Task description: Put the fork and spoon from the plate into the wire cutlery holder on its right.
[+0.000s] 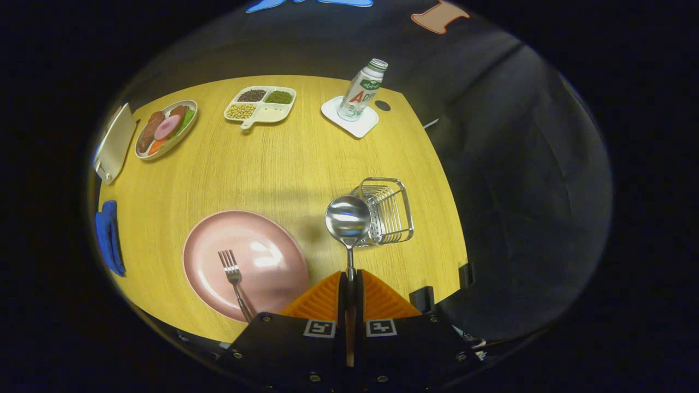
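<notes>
Gripper (349, 281) fingers clamp spoon (348, 219) handle, bowl forward beside wire cutlery holder (389, 210). Steel looks light, stiff, slippery. Fork (234, 275) lies on pink plate (207, 262).

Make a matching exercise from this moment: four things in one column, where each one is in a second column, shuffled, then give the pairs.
Things
1. spoon
2. fork
3. bottle
4. wire cutlery holder

Places
A. standing on the white coaster at the far side of the table
B. lying on the pink plate
C. held by its handle in the shut claw, bowl up
D. standing on the table right of the plate, just beyond the spoon's bowl

Pairs: 1-C, 2-B, 3-A, 4-D
</notes>
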`<state>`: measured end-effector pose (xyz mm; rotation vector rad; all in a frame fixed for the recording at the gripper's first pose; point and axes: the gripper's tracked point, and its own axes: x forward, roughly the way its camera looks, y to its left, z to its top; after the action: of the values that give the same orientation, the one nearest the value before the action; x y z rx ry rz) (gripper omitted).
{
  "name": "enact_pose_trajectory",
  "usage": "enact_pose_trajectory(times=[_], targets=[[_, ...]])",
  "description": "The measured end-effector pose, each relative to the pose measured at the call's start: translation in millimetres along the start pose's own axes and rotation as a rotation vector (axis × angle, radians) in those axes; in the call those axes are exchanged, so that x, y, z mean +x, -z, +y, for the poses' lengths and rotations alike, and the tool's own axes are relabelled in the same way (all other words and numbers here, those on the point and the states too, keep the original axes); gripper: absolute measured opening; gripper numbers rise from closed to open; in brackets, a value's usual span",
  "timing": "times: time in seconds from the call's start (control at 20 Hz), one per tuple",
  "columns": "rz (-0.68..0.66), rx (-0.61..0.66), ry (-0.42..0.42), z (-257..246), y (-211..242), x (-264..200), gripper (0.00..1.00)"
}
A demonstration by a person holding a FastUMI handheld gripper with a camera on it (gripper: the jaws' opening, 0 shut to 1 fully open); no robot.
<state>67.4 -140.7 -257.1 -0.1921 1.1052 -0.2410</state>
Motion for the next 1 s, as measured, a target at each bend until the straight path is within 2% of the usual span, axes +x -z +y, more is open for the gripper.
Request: enact_pose_trajectory(times=[0.4,1.0], targets=[[0.1,-0.04,0.026,-49,-11,32,0.06],[0.227,-0.169,-0.072,-57,-15,79,0.06]])
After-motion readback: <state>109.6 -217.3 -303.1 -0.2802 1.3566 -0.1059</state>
